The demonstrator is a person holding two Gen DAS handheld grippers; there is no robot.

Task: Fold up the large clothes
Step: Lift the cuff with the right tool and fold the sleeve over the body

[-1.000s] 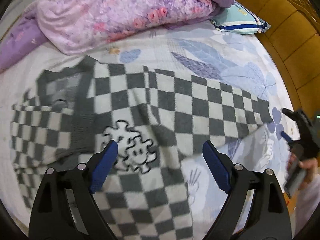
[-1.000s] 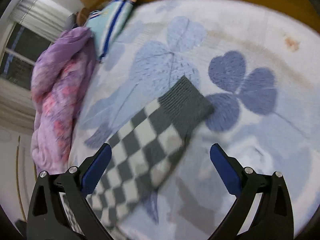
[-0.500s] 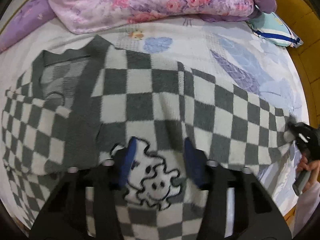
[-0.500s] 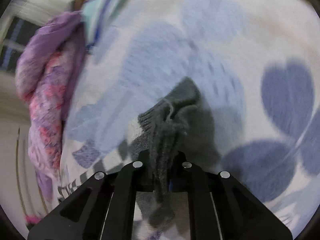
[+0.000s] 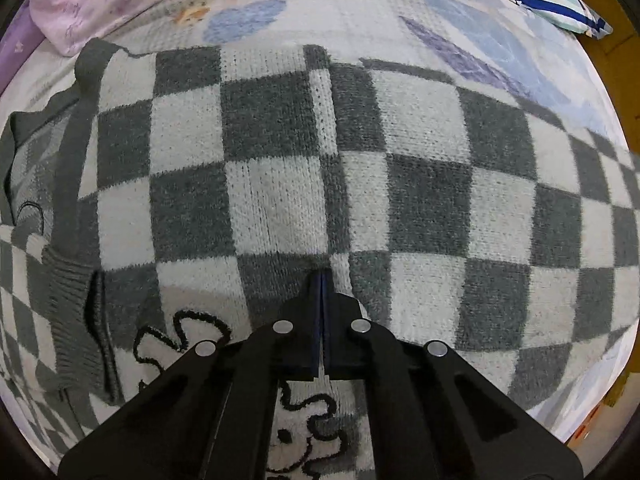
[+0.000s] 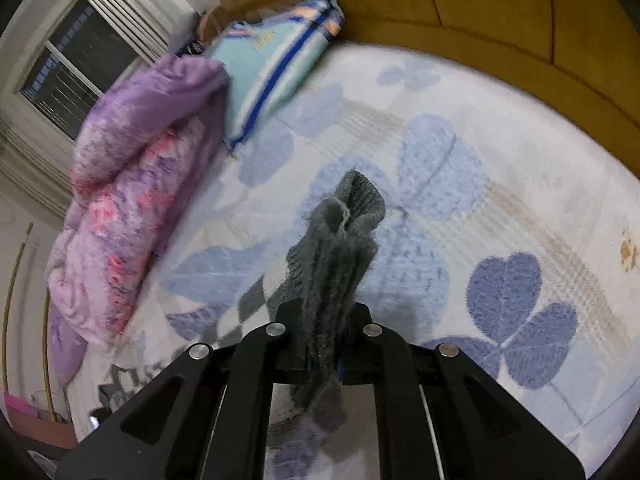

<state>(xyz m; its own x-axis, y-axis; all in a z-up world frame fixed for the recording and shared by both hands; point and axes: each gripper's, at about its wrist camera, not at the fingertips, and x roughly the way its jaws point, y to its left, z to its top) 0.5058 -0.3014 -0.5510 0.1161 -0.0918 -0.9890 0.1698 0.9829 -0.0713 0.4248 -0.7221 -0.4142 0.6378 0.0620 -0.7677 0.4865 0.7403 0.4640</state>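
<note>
A grey-and-white checkered sweater (image 5: 400, 184) lies spread on the bed and fills the left wrist view, with a black-outlined cartoon patch (image 5: 304, 428) near its lower middle. My left gripper (image 5: 321, 280) is shut, its tips pressed down on the sweater beside the sleeve seam; whether it pinches fabric is hidden. My right gripper (image 6: 324, 328) is shut on the grey ribbed sleeve cuff (image 6: 344, 236) and holds it lifted above the bedsheet (image 6: 500, 200). The rest of the sleeve hangs below the jaws.
A purple floral quilt (image 6: 132, 200) is bunched along the far side of the bed. A teal striped pillow (image 6: 276, 60) lies against the yellow wooden headboard (image 6: 480, 12). A window (image 6: 76, 60) is behind. The sheet has blue leaf prints.
Both grippers went from open to shut. The left one moved forward and down onto the sweater body. The right one closed on the cuff and lifted it off the sheet.
</note>
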